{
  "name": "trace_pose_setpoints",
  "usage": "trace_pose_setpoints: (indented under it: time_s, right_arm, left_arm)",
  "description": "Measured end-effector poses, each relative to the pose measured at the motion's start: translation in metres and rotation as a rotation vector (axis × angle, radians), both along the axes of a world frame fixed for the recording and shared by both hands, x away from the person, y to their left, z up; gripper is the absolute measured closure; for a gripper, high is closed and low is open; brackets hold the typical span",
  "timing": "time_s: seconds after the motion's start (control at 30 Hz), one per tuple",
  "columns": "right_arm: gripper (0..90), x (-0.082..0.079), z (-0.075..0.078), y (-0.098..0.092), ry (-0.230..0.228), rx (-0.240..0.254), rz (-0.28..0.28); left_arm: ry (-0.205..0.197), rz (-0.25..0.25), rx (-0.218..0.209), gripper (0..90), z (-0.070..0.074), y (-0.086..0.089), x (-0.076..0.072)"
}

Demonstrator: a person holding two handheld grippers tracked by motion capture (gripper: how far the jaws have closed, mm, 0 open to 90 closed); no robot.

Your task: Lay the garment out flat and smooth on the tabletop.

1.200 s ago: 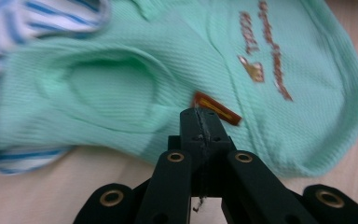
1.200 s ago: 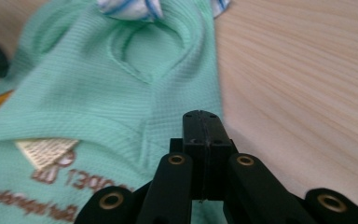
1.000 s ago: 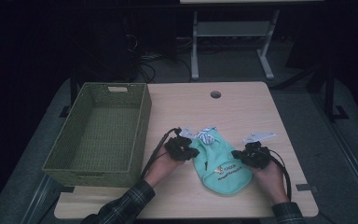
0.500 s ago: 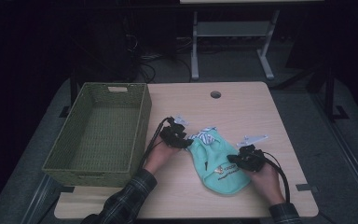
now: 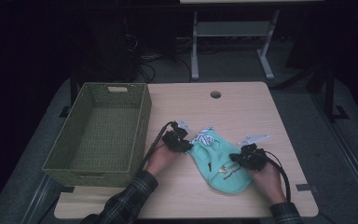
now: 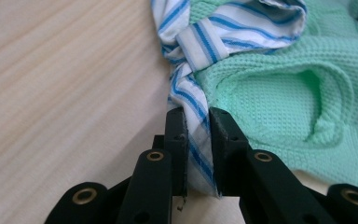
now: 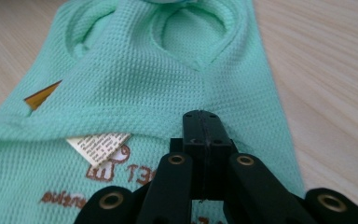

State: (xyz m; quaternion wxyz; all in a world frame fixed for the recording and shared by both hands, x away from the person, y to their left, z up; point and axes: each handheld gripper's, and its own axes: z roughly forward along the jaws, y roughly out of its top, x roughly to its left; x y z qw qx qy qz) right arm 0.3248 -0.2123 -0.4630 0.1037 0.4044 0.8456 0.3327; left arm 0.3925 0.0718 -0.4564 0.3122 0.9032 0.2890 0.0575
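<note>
My left tool [image 6: 197, 122] has just been closing – pinches striped collar [image 6: 193, 105]; right tool [image 7: 202, 126] clamped on green shirt [image 7: 144, 84] hem.

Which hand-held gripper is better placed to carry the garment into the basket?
Left. The left hand-held gripper has the mint garment's striped collar between its jaws and sits next to the green wicker basket; the right hand-held gripper is shut, on the far side.
</note>
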Motion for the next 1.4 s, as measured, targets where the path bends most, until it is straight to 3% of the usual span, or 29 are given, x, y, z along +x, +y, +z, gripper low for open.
trace_pose_setpoints:
  time_s: [0.2, 0.3, 0.57, 0.67, 0.8, 0.97, 1.4]
  right_arm:
    - [89.9, 0.001, 0.002, -0.003, -0.001, 0.003, -0.011]
    - [89.9, 0.0, 0.008, -0.002, -0.016, 0.055, -0.004]
    - [89.8, -0.002, 0.022, 0.027, -0.042, 0.12, 0.077]
    - [89.9, 0.001, 0.022, 0.036, -0.037, 0.117, 0.096]
    - [89.9, 0.006, 0.011, 0.043, -0.011, 0.072, 0.1]
    - [89.9, 0.01, -0.002, 0.045, 0.011, 0.02, 0.098]
    - [89.9, 0.012, -0.004, 0.046, 0.01, 0.041, 0.1]
  left_arm:
    - [0.006, -0.005, -0.01, 77.4, 0.0, 0.001, -0.009]
    - [0.004, -0.009, -0.005, 77.7, 0.0, 0.0, -0.01]
    - [-0.007, -0.009, -0.012, 77.8, -0.001, 0.001, -0.011]
    - [-0.007, -0.004, -0.019, 78.2, -0.002, 0.001, -0.011]
    - [0.011, 0.012, -0.038, 80.4, -0.002, 0.003, -0.01]
    - [-0.002, 0.029, -0.059, 81.8, 0.003, 0.007, -0.009]
    - [-0.046, 0.042, -0.179, 82.7, 0.034, 0.013, -0.013]
